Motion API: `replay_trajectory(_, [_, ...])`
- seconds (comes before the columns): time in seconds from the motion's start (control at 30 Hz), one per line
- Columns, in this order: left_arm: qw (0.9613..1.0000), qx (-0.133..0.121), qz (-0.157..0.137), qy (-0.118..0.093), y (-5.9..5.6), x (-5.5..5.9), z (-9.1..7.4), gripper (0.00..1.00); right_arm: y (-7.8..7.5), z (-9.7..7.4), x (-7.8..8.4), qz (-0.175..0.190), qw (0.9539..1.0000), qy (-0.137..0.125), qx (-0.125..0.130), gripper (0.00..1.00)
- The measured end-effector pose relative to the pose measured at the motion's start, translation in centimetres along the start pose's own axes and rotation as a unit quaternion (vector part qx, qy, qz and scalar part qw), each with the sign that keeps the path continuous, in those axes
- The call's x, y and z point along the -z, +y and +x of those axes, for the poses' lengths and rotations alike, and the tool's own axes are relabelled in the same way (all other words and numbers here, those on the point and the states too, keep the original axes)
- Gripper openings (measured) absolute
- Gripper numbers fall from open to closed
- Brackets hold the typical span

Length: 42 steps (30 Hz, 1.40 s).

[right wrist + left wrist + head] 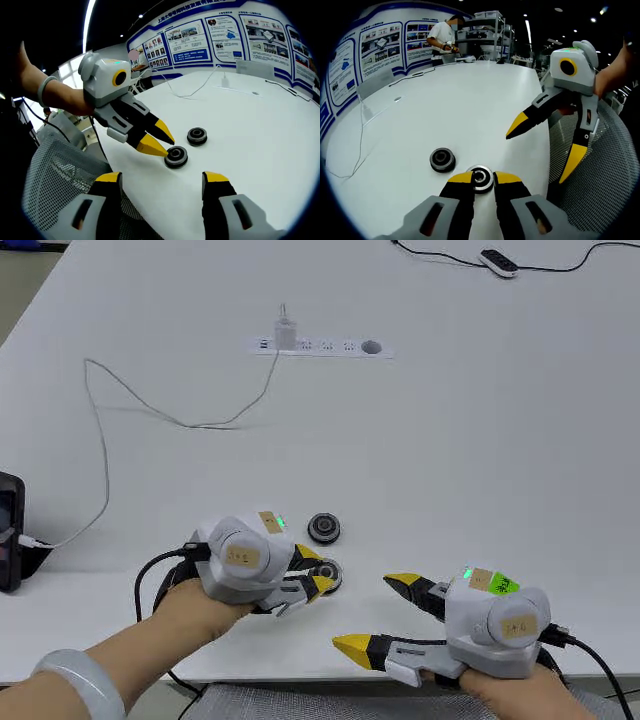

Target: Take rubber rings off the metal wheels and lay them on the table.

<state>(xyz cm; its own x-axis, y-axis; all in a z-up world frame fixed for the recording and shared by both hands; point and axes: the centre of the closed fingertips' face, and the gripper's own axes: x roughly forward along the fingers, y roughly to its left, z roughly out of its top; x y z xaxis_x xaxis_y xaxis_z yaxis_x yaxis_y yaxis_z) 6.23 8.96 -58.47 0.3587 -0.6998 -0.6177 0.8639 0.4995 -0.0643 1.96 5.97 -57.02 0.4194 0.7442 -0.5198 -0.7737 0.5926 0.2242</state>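
Lower left, the left claw point(312, 571) sat narrow at the near wheel point(329, 574) on the tabletop point(480, 440), grip unclear; the far wheel point(323, 528) lay just above. Lower right, the right claw point(371, 612) gaped wide. Likely bracing; next, pinch the near wheel's rubber ring point(175, 164).

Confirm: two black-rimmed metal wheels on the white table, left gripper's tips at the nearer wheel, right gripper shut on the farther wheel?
Not the right gripper: its jaws stand open, off the farther black-rimmed metal wheel, holding nothing, as the right gripper view shows. The rest holds.
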Motion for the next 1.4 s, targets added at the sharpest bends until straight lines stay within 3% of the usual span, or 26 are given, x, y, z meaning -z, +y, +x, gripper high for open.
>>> replay_trajectory(0.17, [1.0, -0.004, -0.001, 0.008, 0.2, 0.5, 0.4, 0.16, 0.0, 0.1, 0.0, 0.002, 1.0, 0.0, -0.001, 0.65])
replay_trajectory(0.7, [0.9998, -0.008, 0.005, 0.015, 0.6, 0.7, 1.2, 0.13, -0.2, 0.2, 0.0, 0.007, 1.0, -0.002, -0.001, 0.65])
replay_trajectory(1.4, [0.9972, -0.007, 0.069, 0.027, 0.5, 0.6, 1.4, 0.13, -0.3, 0.6, 0.1, 0.015, 0.9999, -0.004, -0.005, 0.64])
